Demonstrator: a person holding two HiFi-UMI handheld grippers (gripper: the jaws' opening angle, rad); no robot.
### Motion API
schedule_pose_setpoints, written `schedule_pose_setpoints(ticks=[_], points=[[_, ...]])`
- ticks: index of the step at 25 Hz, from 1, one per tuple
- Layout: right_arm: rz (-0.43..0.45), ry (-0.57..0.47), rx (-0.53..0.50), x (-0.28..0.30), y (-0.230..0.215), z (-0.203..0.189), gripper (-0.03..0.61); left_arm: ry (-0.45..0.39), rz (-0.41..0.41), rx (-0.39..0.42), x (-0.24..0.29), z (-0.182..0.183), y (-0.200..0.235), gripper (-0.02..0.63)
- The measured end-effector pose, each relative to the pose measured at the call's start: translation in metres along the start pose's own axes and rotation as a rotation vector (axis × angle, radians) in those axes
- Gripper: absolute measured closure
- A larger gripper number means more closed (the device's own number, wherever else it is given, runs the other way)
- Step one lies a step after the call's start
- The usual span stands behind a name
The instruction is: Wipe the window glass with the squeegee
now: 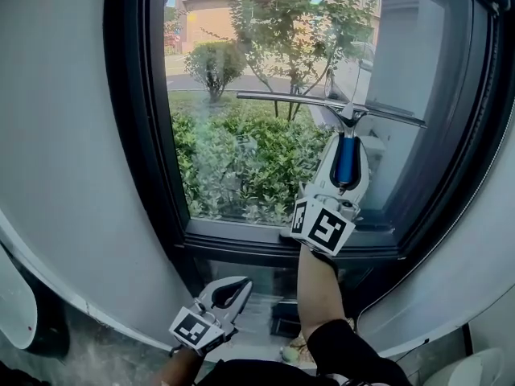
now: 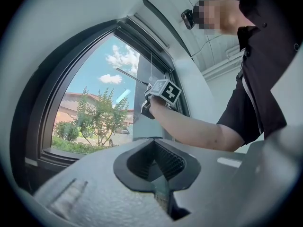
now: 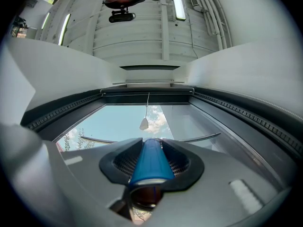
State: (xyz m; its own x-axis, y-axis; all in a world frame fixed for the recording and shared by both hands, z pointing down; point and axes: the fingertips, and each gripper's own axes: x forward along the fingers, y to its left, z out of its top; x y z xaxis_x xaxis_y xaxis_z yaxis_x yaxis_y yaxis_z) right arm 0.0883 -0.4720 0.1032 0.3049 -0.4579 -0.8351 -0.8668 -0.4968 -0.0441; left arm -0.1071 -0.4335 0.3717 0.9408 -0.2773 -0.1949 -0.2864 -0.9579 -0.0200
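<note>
The squeegee has a blue handle (image 1: 347,159) and a long thin metal blade (image 1: 290,99). Its blade lies across the upper part of the window glass (image 1: 233,167), tilted down to the right. My right gripper (image 1: 346,167) is shut on the blue handle (image 3: 150,162), with the blade ends (image 3: 201,137) showing either side of it against the glass. My left gripper (image 1: 228,293) hangs low, below the sill and away from the glass; its jaws (image 2: 155,143) are shut with nothing in them. In the left gripper view, the right gripper (image 2: 152,100) is raised at the window.
A thick black window frame (image 1: 133,135) and sill (image 1: 241,236) surround the pane, with white wall (image 1: 56,135) to the left. A pull cord with a white knob (image 3: 145,123) hangs before the glass. A shoe (image 1: 299,349) stands on the floor below.
</note>
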Motion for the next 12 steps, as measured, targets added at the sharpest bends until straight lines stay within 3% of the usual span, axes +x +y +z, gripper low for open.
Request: schedule_pose_setpoints(ticks=[12], points=[[-0.006,0.035,0.006,-0.018,-0.002,-0.008,0.445,0.011,-0.001,-0.005,-0.003,-0.007,-0.002,0.614]])
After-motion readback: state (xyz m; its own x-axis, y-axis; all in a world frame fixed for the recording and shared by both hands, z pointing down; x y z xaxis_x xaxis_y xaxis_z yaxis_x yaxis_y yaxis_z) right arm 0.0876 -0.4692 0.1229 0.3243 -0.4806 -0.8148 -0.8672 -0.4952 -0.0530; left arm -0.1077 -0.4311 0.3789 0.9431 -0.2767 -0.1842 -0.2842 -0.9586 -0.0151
